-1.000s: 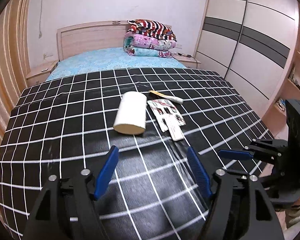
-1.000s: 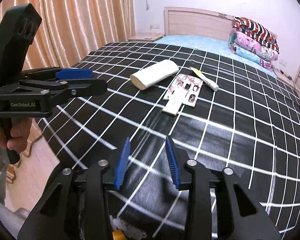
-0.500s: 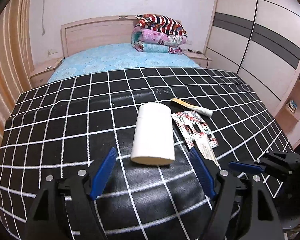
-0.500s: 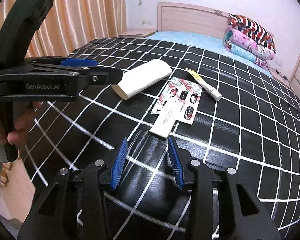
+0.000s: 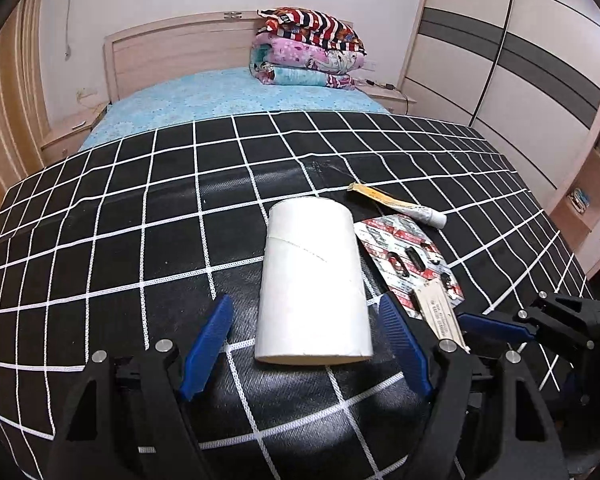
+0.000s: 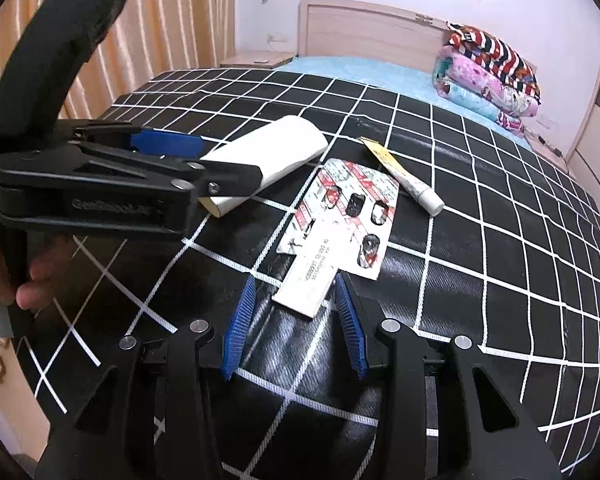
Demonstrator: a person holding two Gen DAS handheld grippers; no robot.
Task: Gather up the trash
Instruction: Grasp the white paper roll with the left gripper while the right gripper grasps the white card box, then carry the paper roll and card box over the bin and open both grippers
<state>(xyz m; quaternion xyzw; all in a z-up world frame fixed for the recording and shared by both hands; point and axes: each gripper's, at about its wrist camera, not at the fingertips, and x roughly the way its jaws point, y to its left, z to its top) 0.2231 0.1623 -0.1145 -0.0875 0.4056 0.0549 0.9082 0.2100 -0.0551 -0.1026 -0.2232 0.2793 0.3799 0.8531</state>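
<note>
A white paper roll (image 5: 312, 280) lies on the black checked cover (image 5: 100, 240). My left gripper (image 5: 306, 312) is open, its blue fingers on either side of the roll's near end, not touching it. To the right lie a torn red-and-white blister card (image 5: 410, 258) and a small yellow-and-white tube (image 5: 400, 205). In the right wrist view my right gripper (image 6: 296, 294) is open, its fingers flanking the white near end of the card (image 6: 340, 220). The roll (image 6: 272, 160), the tube (image 6: 404, 178) and the left gripper (image 6: 164, 152) show there too.
The checked cover (image 6: 500, 200) drapes a bed with a blue sheet (image 5: 228, 96) and folded blankets (image 5: 308, 52) by the wooden headboard. A wardrobe (image 5: 512, 52) stands to the right, curtains (image 6: 152, 32) to the left. The bed's near edge lies just under both grippers.
Both grippers have moved forward over the bed. The left now brackets the roll's near end; the right now brackets the card's near end. Both stay open.
</note>
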